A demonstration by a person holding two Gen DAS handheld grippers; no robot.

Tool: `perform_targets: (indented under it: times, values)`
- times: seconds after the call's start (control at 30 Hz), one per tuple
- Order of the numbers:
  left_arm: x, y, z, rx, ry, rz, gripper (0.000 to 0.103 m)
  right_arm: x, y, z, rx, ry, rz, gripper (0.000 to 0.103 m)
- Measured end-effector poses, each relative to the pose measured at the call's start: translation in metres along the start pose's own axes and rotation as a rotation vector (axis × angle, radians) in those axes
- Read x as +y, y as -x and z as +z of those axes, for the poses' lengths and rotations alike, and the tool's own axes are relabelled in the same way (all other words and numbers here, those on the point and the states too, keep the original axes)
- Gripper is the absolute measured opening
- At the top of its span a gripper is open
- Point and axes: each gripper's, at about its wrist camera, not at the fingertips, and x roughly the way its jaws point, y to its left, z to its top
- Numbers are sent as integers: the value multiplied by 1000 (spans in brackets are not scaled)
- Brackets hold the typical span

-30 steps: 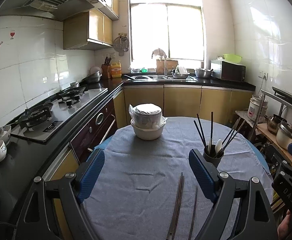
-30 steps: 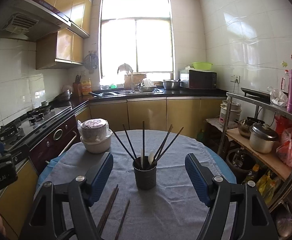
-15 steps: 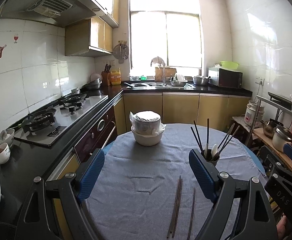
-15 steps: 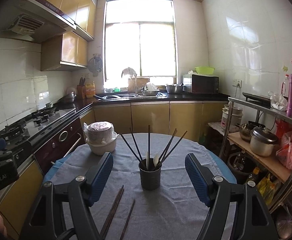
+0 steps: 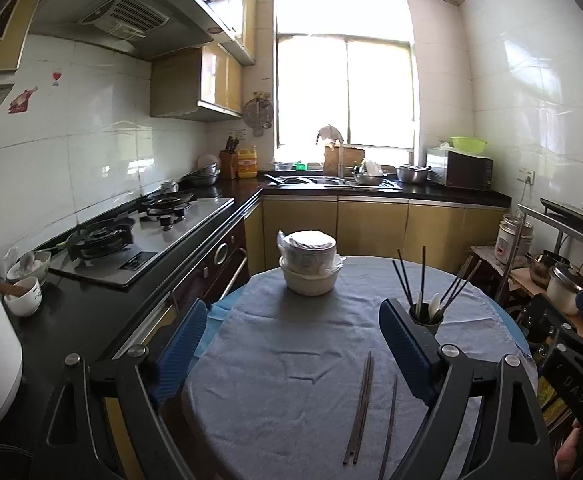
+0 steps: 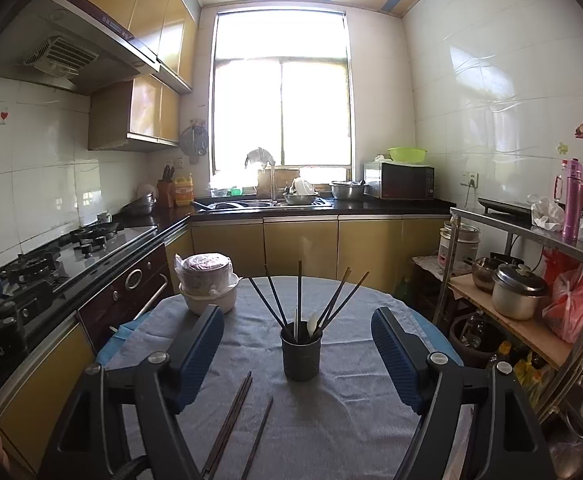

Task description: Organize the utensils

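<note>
Both my grippers hang over the near edge of the round table (image 6: 371,420) with nothing in them: left gripper (image 5: 291,344) spread wide, right gripper (image 6: 297,348) spread wide too, its jaws having just been opening a little further with only air between them. Just ahead of my left gripper and below its right finger lie the loose chopsticks (image 5: 361,404) on the grey cloth (image 5: 291,360); from my right gripper they sit low and to the left of centre. A pair lies side by side, touching along its length, and a single stick (image 5: 388,420) lies just beside it to the right, apart from the pair. All three run lengthwise away from me, near ends toward the table edge, far ends leaning slightly right toward the holder. Straight ahead between my right fingers stands the dark utensil holder (image 6: 301,354), upright, with several dark chopsticks fanned out of it and a white spoon (image 6: 312,323) among them. Farther off to the left sits a white bowl (image 6: 210,300) with a plastic-wrapped tub (image 6: 205,270) stacked in it
</note>
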Motion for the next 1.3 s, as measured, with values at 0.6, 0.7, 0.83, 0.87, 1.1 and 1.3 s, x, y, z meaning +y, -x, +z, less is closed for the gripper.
perform_targets:
  times: [0.6,0.7,0.83,0.87,1.1,1.3]
  values:
    - [7,-25,1,29,8,-7,89,15,-20,1,17,45,-24,80]
    - [6,-32,5,28,4,-4,89,15,-29,2,20,43,-27,80]
    - [4,-46,9,44,0,-8,89,14,-46,1,43,39,-22,80]
    - [3,-50,10,49,-1,-10,89,14,-51,1,48,38,-23,80]
    - [-8,-76,17,73,-16,-29,89,9,-75,3,59,21,-26,80]
    - [-16,-92,19,91,-35,-36,89,4,-96,3,83,-3,-33,80]
